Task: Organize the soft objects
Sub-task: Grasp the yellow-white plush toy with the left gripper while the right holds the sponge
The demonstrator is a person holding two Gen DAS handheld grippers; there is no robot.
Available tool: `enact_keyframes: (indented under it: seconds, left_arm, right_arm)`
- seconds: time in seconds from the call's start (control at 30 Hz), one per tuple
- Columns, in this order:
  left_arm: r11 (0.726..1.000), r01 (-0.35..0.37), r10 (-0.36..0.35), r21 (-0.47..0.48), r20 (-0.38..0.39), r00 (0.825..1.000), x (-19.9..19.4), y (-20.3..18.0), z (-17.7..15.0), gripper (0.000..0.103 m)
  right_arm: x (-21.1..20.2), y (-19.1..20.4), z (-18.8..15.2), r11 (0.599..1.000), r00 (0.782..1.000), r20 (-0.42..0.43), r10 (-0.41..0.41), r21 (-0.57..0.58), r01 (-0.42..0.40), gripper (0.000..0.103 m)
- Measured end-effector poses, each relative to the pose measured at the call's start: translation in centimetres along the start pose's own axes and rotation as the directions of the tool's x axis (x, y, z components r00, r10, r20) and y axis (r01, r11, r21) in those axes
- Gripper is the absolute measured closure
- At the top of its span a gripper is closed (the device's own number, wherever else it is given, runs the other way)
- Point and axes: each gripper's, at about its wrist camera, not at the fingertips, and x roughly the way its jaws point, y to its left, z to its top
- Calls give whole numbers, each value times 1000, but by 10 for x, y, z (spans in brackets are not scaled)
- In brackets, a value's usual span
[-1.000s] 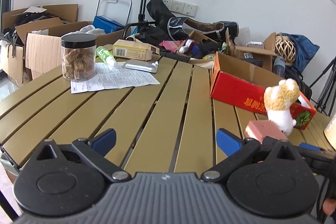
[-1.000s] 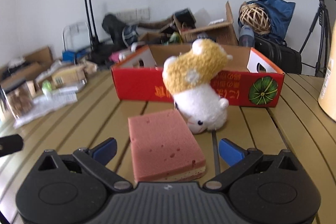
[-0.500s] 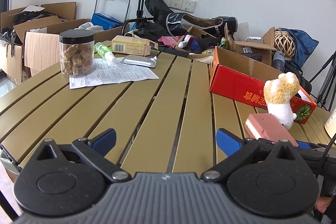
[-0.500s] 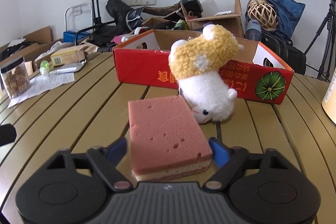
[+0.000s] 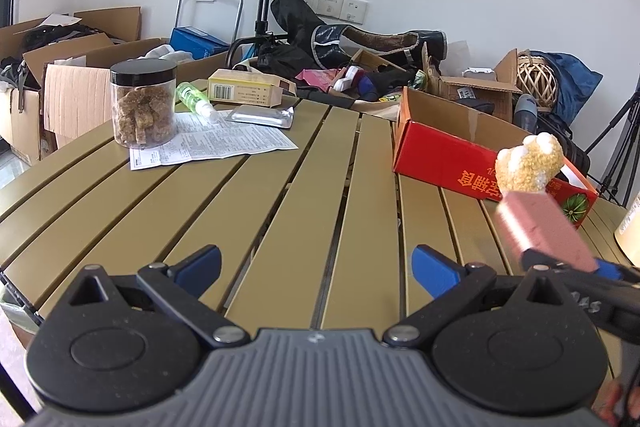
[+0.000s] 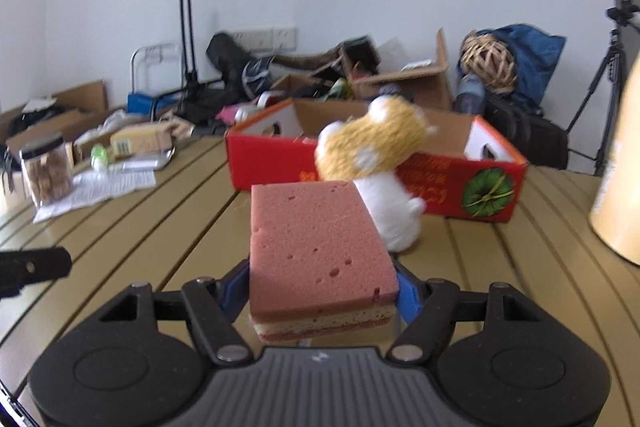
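The right gripper point(image 6: 322, 291) has the sponge point(image 6: 318, 247) between its jaws, which are closing on its two long sides; the blue pads already press against it, and the near end sits back between them while most of the block sticks out ahead, off the counter point(image 6: 168, 227). The left gripper point(image 5: 316, 263) has its jaws released and empty, with only bare slats ahead of them.

Risks, as I judge them:

- The grip is at one end of a soft block. If the jaws squeeze further, the foam may buckle or pinch thin, and the free end could droop or twist out sideways.
- Just ahead of the jaws and a little to the right, the plush point(image 6: 380, 163) stands against the red box point(image 6: 492, 183). The sponge's far corner looks close to it. A forward push at this height would likely knock the plush over or shove it along the box wall.
- The box is beyond the plush, with its open top above the line of the jaws. If the sponge is meant to go in there, a carry that is too low would catch the front wall and could lever the sponge out of the grip.
- To the far right of the jaws stands a pale container point(image 6: 618, 187), only partly in view; a wide swing that way could clip it.
- The right-wrist view is blurred, so the exact gap between sponge and plush cannot be told.
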Motion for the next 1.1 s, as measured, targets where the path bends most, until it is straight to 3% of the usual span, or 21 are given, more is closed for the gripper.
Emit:
enact_keyframes:
  seconds: [0.3, 0.4, 0.63, 0.93, 1.1]
  left_arm:
    - [999, 24, -24, 47, 13, 1000, -7, -17, -5, 0]
    - [996, 13, -16, 92, 29, 999, -11, -32, -8, 0]
    - [982, 65, -71, 177, 32, 997, -11, -85, -7, 0]
    - [987, 92, -90, 131, -24, 996, 26, -148, 22, 0]
    - [991, 35, -38, 129, 22, 999, 48, -183, 33, 0]
  right_arm:
    - [-54, -49, -5, 990, 987, 101, -123, 86, 114, 33]
    - [-69, -72, -9, 982, 979, 117, -165, 108, 153, 33]
    - [-90, -132, -18, 957, 961, 124, -245, 192, 219, 33]
    - [-108, -200, -33, 904, 943, 137, -304, 355, 240, 33]
    - [-112, -226, -42, 874, 940, 134, -314, 428, 230, 33]
